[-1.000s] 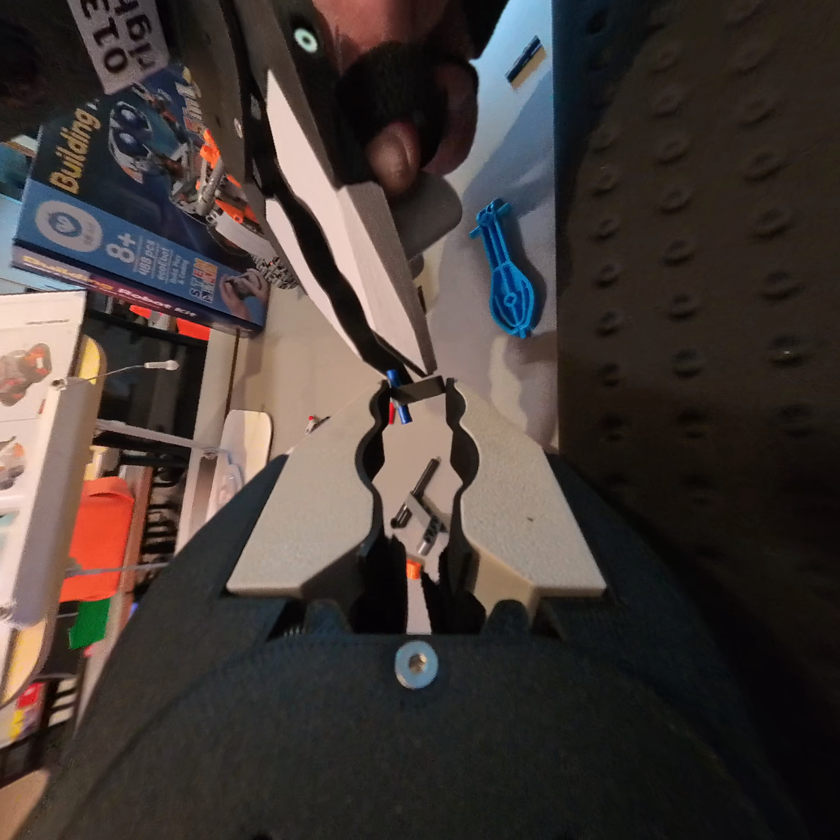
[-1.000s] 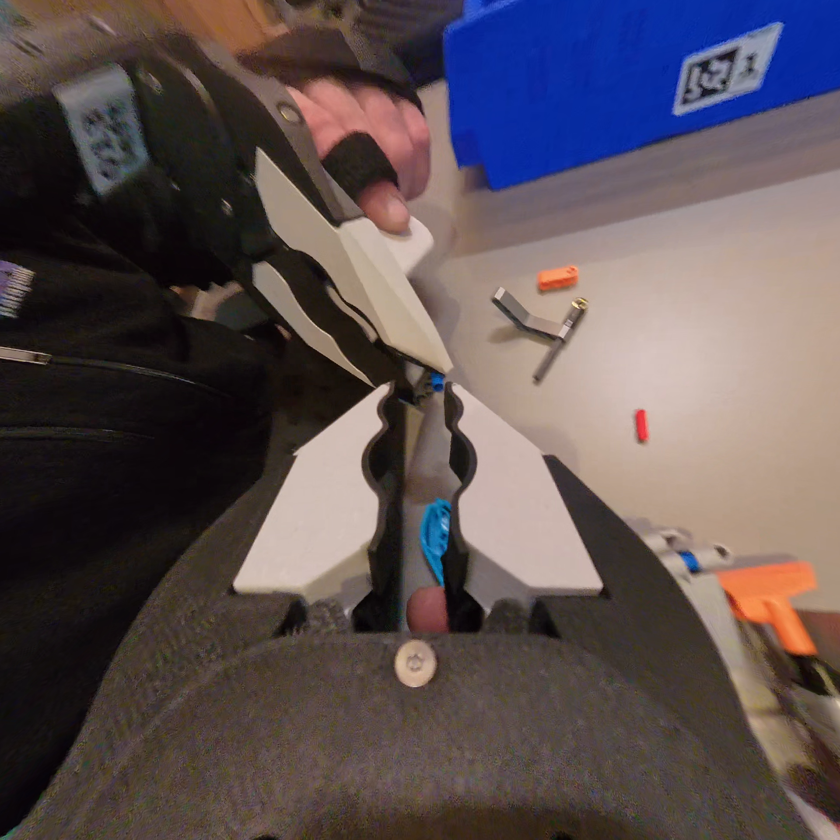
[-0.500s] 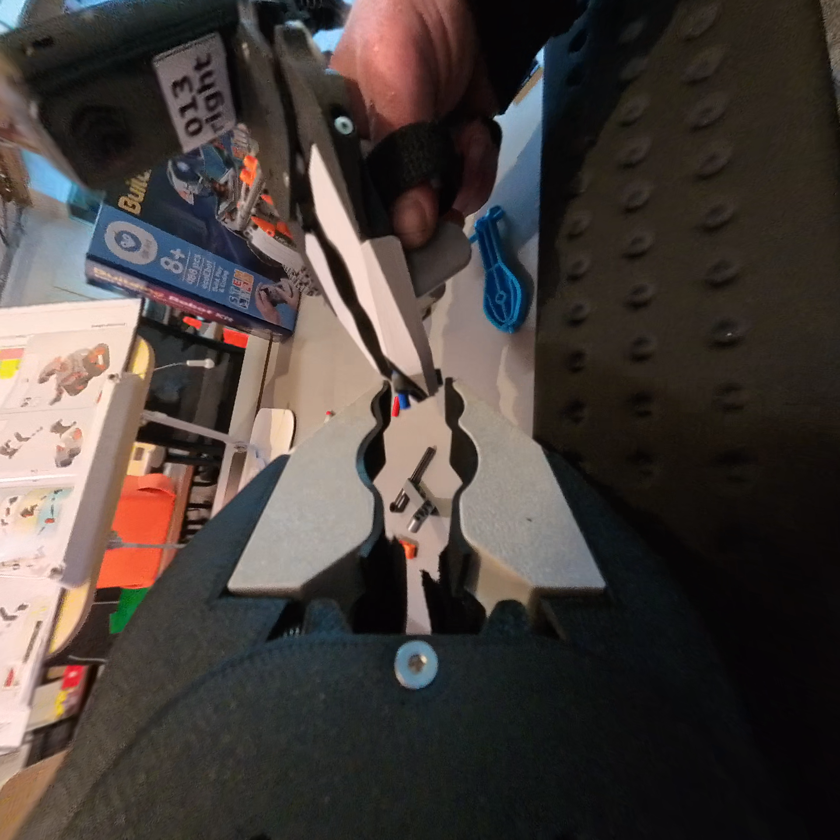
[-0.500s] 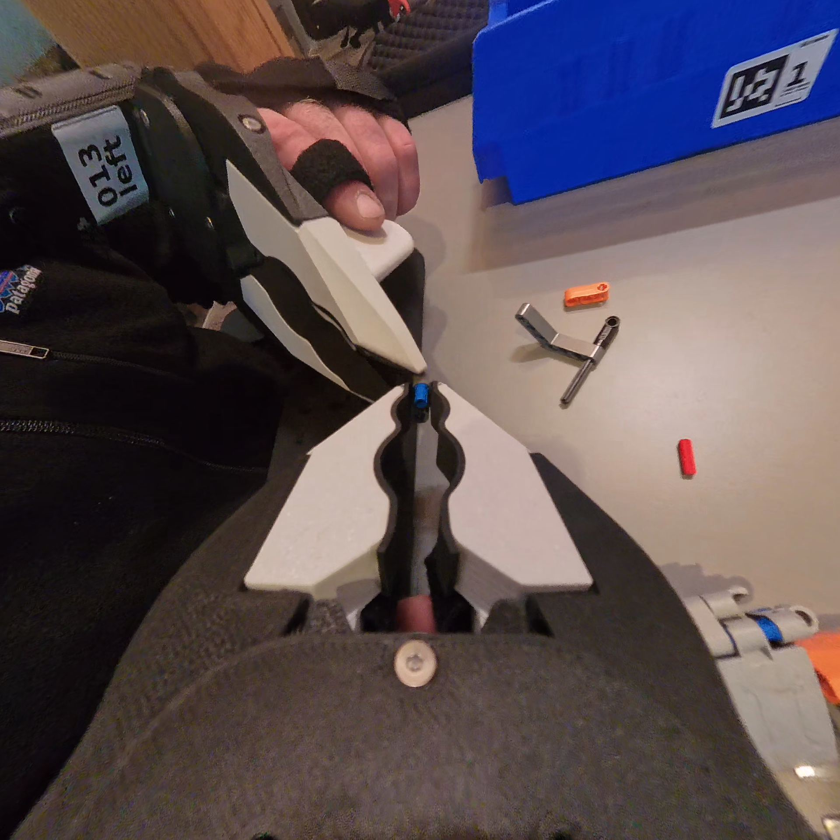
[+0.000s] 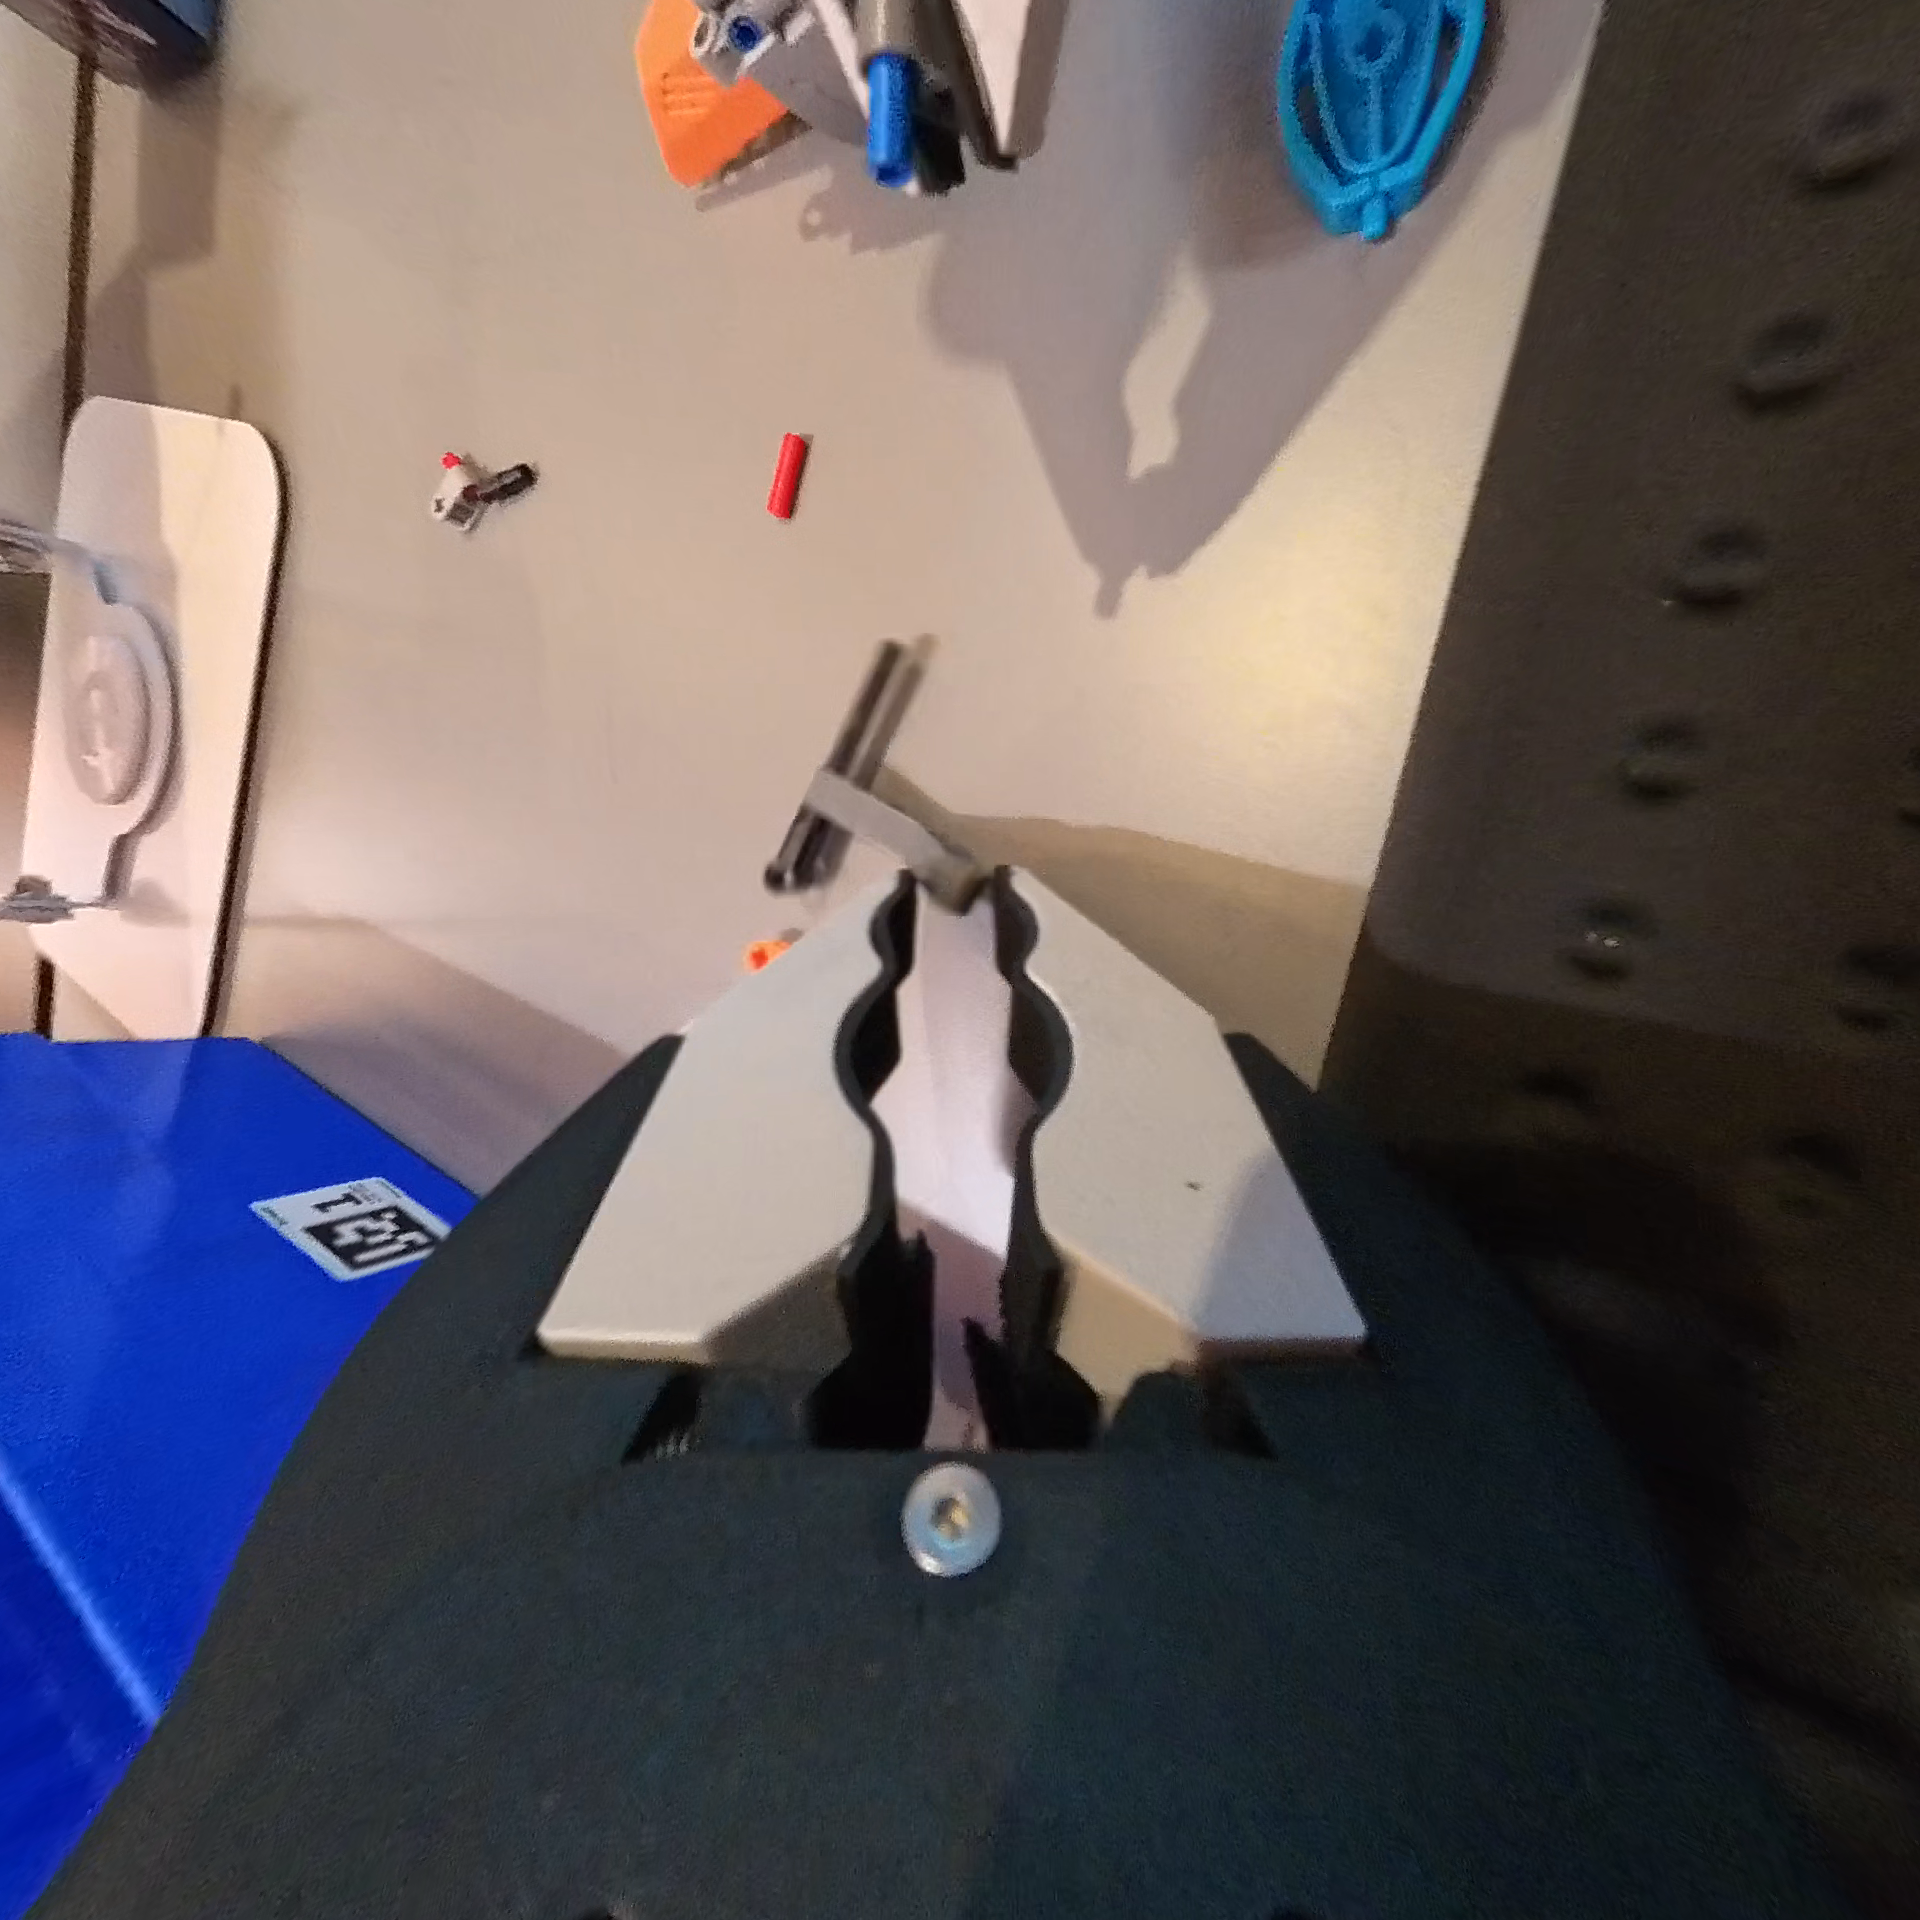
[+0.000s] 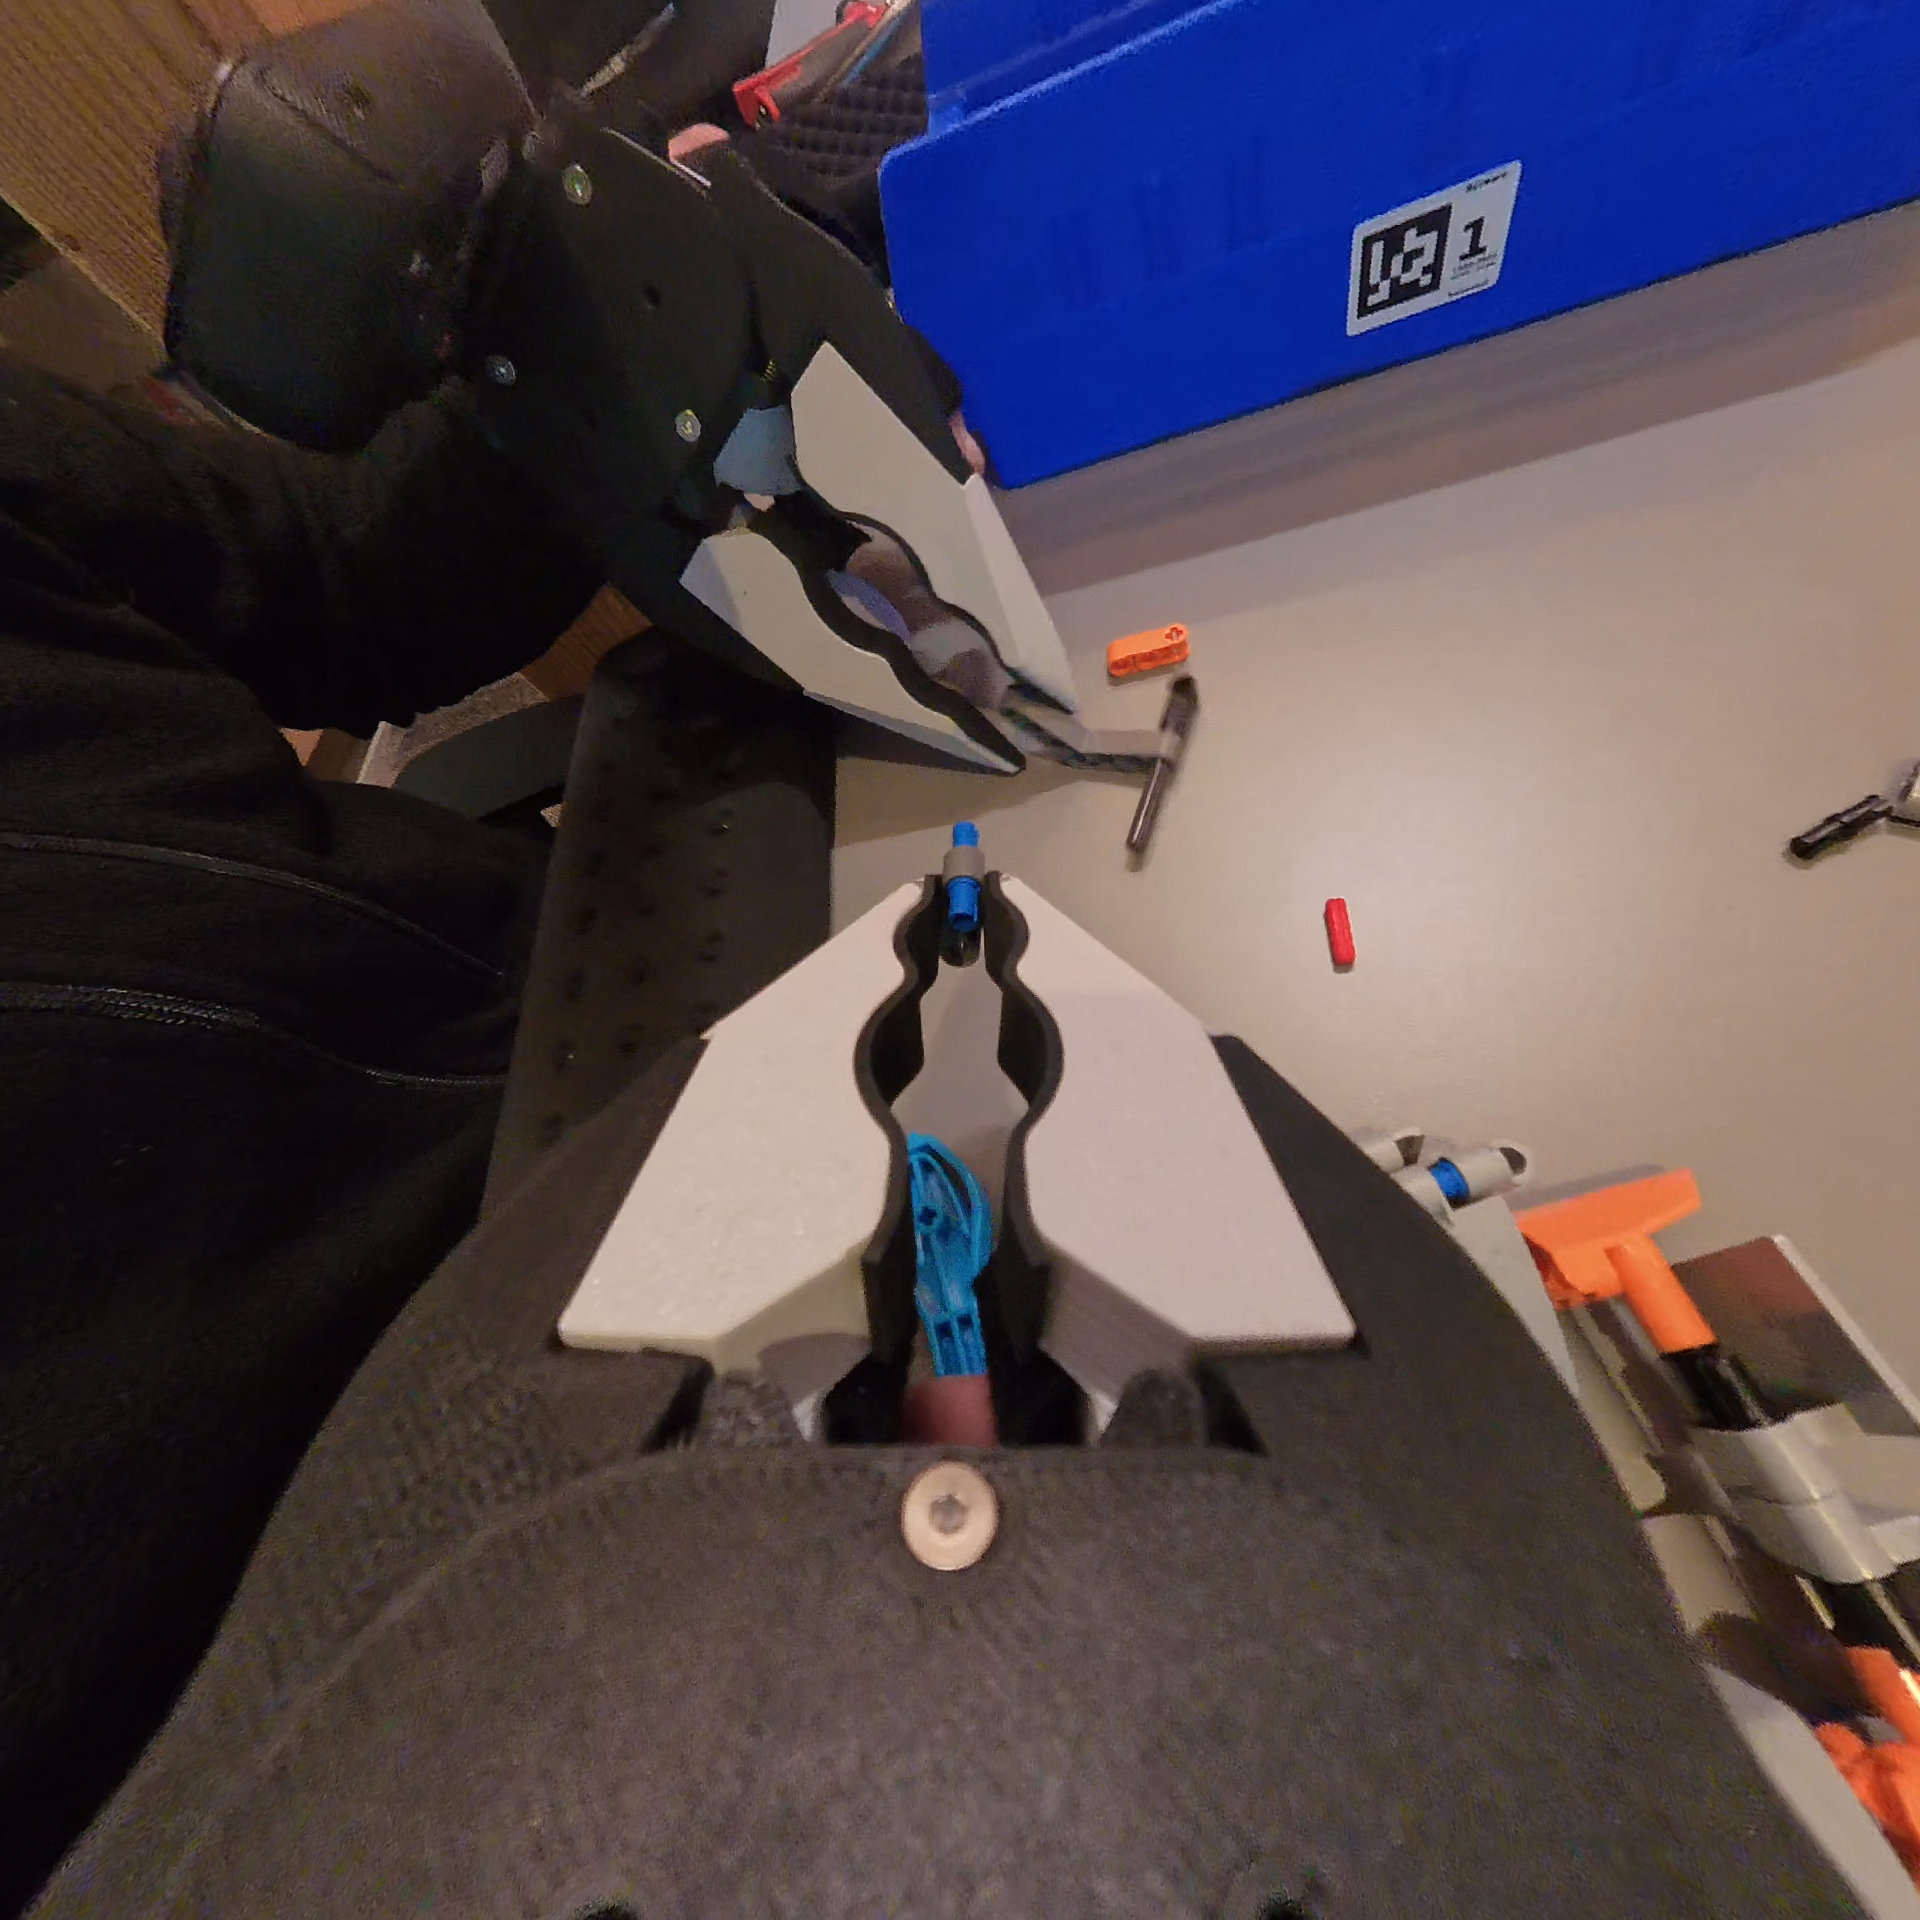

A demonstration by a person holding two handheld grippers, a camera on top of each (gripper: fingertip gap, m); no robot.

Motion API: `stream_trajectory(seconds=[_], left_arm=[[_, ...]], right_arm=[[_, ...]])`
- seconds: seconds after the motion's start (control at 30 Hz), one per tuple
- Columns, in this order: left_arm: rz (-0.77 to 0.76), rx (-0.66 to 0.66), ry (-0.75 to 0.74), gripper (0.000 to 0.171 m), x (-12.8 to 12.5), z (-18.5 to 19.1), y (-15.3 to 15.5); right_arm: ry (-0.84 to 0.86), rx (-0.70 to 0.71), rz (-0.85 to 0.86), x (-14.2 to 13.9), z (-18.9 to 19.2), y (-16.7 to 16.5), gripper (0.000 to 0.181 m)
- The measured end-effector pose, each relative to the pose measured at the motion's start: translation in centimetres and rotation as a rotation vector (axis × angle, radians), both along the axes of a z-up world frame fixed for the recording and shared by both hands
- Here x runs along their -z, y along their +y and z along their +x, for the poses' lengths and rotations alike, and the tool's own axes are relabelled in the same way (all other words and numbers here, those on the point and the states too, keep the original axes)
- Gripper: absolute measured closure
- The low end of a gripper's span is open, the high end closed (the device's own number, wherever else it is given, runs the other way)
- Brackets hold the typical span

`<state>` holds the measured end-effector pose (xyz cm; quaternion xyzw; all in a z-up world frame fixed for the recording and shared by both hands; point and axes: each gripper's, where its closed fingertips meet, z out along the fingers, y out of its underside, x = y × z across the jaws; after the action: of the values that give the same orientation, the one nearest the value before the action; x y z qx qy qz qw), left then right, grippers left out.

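Right view: right tool (image 6: pixel 964 902), frame centre, nearly closed, pinching a blue pin (image 6: pixel 962 896) by its shank, grey collar past the tips; a shallow grip that may let the pin twist out or drop to the desk (image 6: pixel 1558 831). Left view: left tool (image 5: pixel 948 885), just above centre, clamped on a grey beam (image 5: pixel 894 826) at one corner; its black axle (image 5: pixel 847 758) could lever it loose. Red pin (image 5: pixel 789 488) farther up-frame.

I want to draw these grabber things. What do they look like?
Each gripper has two pale grey pointed fingers with wavy black rubbery inner edges, set in a chunky black textured body with one silver screw in the middle. The left gripper and right gripper look alike. The person holding them wears a black zipped top.
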<state>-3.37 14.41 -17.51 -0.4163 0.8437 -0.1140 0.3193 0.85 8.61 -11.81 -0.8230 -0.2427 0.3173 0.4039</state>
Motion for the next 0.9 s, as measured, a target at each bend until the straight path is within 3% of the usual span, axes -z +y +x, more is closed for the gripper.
stream_trajectory(seconds=[0.4,0.53,0.8,0.9], left_arm=[[-0.104,-0.024,-0.061,0.165,-1.7,0.5,-1.3],[-0.197,-0.053,-0.096,0.166,-2.2,0.2,-1.9],[-0.429,-0.071,-0.157,0.166,-3.9,0.0,-3.0],[-0.556,-0.075,-0.162,0.166,-4.8,0.0,-3.3]], right_arm=[[-0.172,0.024,0.033,1.4,0.8,0.4,0.176],[-0.258,0.019,0.05,2.0,1.1,0.3,0.176],[-0.625,-0.106,0.072,5.7,0.6,-0.4,0.176],[-0.597,-0.135,0.07,5.6,-0.3,-0.6,0.165]])
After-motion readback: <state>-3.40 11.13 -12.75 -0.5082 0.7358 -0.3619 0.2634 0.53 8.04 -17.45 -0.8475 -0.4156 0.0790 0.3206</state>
